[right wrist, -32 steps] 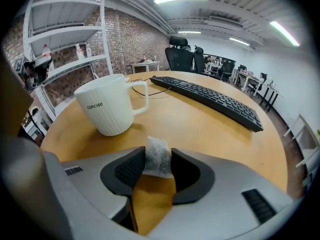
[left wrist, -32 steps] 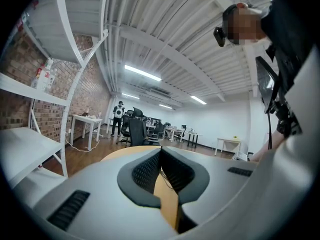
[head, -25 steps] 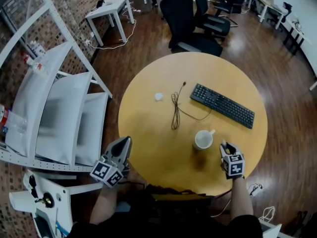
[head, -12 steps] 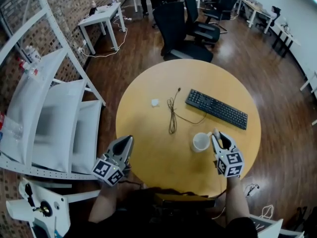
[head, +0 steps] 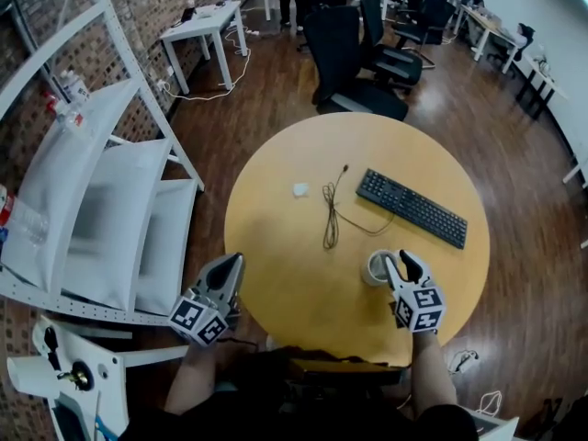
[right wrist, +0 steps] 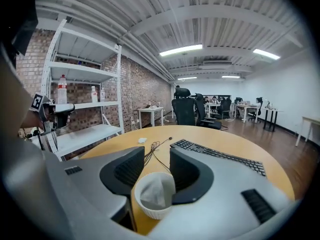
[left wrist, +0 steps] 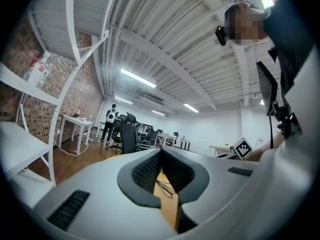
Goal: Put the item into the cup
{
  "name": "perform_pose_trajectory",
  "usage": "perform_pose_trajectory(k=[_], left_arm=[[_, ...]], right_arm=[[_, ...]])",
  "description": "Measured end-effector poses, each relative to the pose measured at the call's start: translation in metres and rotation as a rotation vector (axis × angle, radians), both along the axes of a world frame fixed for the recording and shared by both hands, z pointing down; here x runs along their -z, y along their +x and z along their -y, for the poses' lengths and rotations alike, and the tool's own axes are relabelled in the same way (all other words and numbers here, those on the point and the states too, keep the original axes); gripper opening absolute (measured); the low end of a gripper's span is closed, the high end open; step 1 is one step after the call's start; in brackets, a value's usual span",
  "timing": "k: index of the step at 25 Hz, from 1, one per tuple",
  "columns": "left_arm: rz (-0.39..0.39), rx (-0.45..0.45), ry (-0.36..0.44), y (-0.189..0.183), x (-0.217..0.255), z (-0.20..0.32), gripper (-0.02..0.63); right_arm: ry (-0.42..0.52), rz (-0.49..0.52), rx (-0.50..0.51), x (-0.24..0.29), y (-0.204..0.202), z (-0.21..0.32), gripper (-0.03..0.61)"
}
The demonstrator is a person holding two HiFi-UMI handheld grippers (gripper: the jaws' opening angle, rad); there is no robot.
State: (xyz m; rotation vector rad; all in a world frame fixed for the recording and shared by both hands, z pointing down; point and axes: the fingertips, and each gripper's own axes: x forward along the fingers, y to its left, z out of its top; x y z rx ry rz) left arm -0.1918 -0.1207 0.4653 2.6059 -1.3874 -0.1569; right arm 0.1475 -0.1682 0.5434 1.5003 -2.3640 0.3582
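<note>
A white cup stands on the round wooden table, near its front right edge. My right gripper hovers over the cup's right side. In the right gripper view the cup sits just below and between the jaws of that gripper. The jaws are opening and touch nothing. A pale item lies inside the cup. My left gripper hangs at the table's front left edge. Its jaws meet at the tips with nothing between them.
A black keyboard lies beyond the cup on the right. A thin dark cable runs down the table's middle, with a small white thing beside it. White shelving stands to the left, black office chairs behind.
My right gripper has moved from the cup's right side to over the cup, and its jaws now stand wider. The small thing seen between them is gone from the jaws. The left gripper stayed put.
</note>
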Motion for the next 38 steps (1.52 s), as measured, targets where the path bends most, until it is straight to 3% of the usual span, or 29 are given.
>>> perform_pose_trajectory(k=[12, 15, 21, 30, 38], left_arm=[[0.004, -0.034, 0.025, 0.014, 0.007, 0.01, -0.006], [0.008, -0.059, 0.039, 0.022, 0.01, 0.016, -0.005], [0.008, -0.124, 0.059, 0.045, 0.017, 0.027, -0.005], [0.018, -0.238, 0.063, 0.08, 0.017, 0.034, -0.005], [0.026, -0.274, 0.079, 0.094, 0.023, 0.039, -0.006]], right_arm=[[0.078, 0.097, -0.06, 0.028, 0.029, -0.01, 0.156], [0.13, 0.101, -0.095, 0.046, 0.04, -0.017, 0.081], [0.226, 0.124, -0.204, 0.081, 0.08, -0.043, 0.011], [0.234, 0.128, -0.309, 0.078, 0.116, -0.086, 0.008], [0.251, 0.162, -0.35, 0.077, 0.127, -0.096, 0.008]])
